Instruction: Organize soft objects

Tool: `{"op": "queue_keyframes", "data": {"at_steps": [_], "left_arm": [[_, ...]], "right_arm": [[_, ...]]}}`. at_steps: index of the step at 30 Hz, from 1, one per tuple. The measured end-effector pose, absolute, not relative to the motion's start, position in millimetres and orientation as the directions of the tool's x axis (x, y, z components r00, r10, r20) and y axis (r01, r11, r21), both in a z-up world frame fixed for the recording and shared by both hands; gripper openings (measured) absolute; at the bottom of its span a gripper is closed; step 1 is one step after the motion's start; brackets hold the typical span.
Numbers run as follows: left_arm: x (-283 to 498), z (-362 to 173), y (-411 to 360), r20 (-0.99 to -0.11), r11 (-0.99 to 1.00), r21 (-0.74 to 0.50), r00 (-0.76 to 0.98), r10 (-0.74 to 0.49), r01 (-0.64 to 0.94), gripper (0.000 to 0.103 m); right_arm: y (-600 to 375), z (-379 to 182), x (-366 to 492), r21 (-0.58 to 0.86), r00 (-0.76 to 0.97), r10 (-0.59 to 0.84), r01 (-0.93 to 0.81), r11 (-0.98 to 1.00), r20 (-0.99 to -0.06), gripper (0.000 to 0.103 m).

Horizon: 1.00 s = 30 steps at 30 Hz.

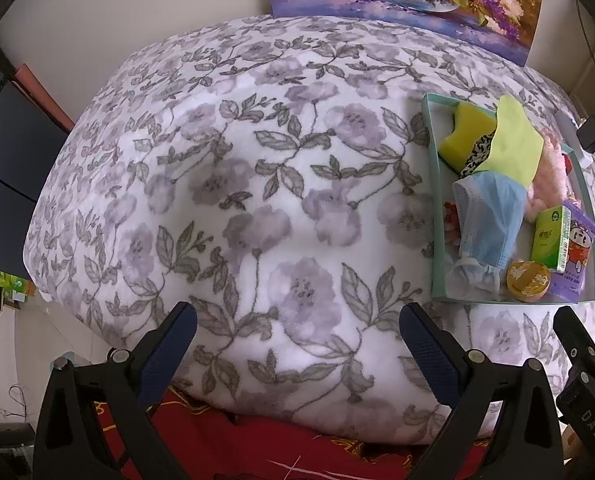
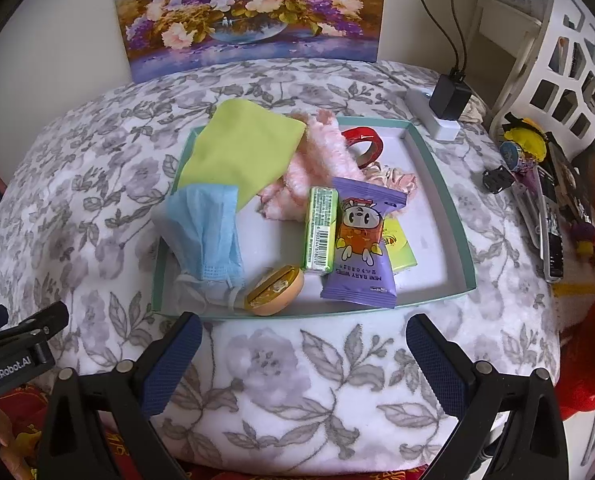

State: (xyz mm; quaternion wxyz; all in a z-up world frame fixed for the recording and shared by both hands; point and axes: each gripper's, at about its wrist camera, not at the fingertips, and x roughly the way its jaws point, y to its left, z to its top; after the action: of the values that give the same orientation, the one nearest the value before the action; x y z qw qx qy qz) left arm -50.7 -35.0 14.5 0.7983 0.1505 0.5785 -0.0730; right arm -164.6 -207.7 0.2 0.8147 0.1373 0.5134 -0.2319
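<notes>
Face mask [image 2: 205, 236] draped over tray [image 2: 437, 168] rim at 9 o'clock; light, limp, likely slips. Pinch bunched pleats near elastic. Green cloth [image 2: 241, 152] at 11 o'clock. Left tongs [image 1: 297, 344], right tongs [image 2: 303, 354] spread, empty.

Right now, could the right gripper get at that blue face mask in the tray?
Probably yes. The right gripper has its jaws open and empty just short of the tray, and the blue face mask drapes over the near-left rim with nothing on top.
</notes>
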Motion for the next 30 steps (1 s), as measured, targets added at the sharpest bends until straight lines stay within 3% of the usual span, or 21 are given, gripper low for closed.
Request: {"op": "queue_keyframes", "data": {"at_steps": [30], "left_arm": [[-45.4,7.8,-33.8,-0.947,0.944,0.187,0.307,0.099,0.273,0.101]], "right_arm": [[-207.3,-15.4,-153.5,0.067,0.38,-0.14,0.484,0.873,-0.914,0.103]]}}
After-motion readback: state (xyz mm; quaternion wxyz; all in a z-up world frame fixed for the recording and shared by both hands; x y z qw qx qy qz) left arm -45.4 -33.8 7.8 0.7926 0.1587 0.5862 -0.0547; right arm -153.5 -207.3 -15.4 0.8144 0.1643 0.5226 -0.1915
